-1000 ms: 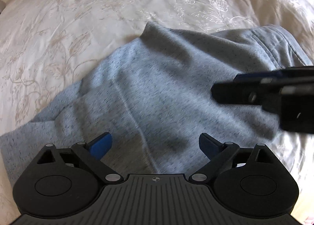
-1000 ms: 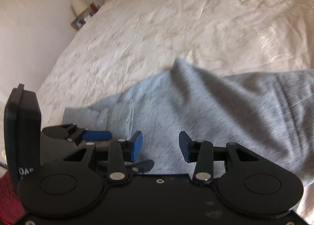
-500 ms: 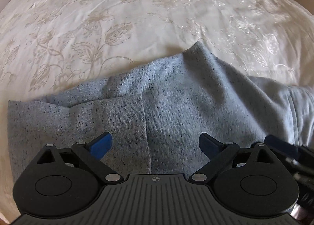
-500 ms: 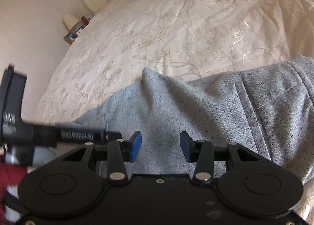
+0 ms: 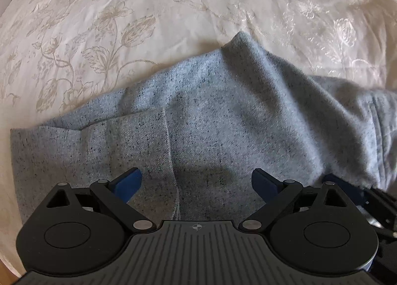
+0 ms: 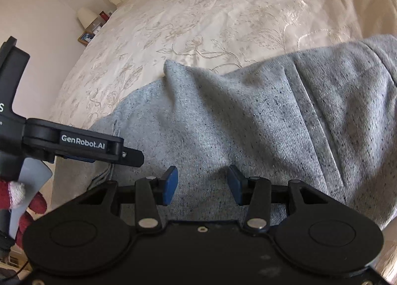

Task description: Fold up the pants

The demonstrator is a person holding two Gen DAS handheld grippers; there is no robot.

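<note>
Hovering over one grey pants (image 5: 223, 123), two claws, left claw (image 5: 196, 183) and right claw (image 6: 202, 184), both gaping.

Left gripper (image 5: 196, 183) points steeply down, jaws spread wide, nothing between them. Right gripper (image 6: 202, 185) angled down, jaws apparently parted, gripping nothing.

Grey speckled knit pants (image 5: 223, 121) cut off at the right edge of both views, near hem hidden behind the black left gripper (image 5: 196, 183), small framed bedside items (image 6: 85, 36) too tiny to identify — gloved hand (image 6: 17, 193) partly cropped.
</note>
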